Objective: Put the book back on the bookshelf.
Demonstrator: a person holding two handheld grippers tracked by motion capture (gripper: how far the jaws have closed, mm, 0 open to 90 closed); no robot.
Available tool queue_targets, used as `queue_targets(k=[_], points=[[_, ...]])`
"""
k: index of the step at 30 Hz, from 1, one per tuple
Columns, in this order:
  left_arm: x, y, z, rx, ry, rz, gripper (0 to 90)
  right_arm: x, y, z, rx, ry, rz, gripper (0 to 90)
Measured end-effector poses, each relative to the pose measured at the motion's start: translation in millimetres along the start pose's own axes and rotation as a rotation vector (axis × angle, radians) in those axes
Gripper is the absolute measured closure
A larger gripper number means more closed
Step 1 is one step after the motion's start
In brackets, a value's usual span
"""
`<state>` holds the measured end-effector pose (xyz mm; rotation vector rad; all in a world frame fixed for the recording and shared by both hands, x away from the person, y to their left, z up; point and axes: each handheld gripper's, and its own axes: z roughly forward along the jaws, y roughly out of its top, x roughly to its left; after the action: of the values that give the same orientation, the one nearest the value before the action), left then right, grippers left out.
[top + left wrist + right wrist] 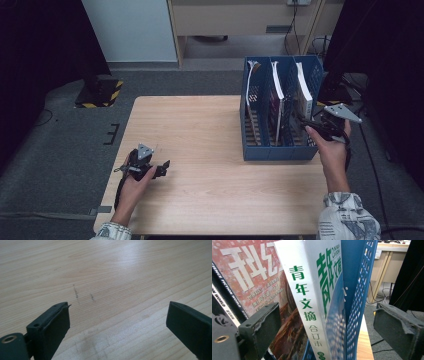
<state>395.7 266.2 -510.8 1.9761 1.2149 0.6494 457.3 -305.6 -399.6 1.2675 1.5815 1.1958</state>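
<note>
A light wooden table (200, 145) with a pale grain is seen standing on a dark grey carpeted floor (65, 150). Beyond it, a pale wall panel (131, 30) and the lower part of a beige wooden desk (240, 20) are shown, with cables (295, 30) hanging down beside it, and a yellow-and-black striped base (102, 92) is set on the floor at the left. Both sides of the room are left in deep shadow, while soft light is reflected off the tabletop.

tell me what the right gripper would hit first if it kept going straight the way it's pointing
Probably the white book with green characters, standing in the blue file rack. The right gripper is open, its fingers to either side of the spine and the rack's wall. How near it is, is unclear.
</note>
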Motion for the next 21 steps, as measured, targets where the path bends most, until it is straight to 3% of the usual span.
queue_targets(k=[21], points=[[-1.8, -0.4, 2.3, 0.008, -0.004, 0.007, 5.0, 13.3, -0.8, -19.0, 0.004, 0.059, -0.022, 5.2]])
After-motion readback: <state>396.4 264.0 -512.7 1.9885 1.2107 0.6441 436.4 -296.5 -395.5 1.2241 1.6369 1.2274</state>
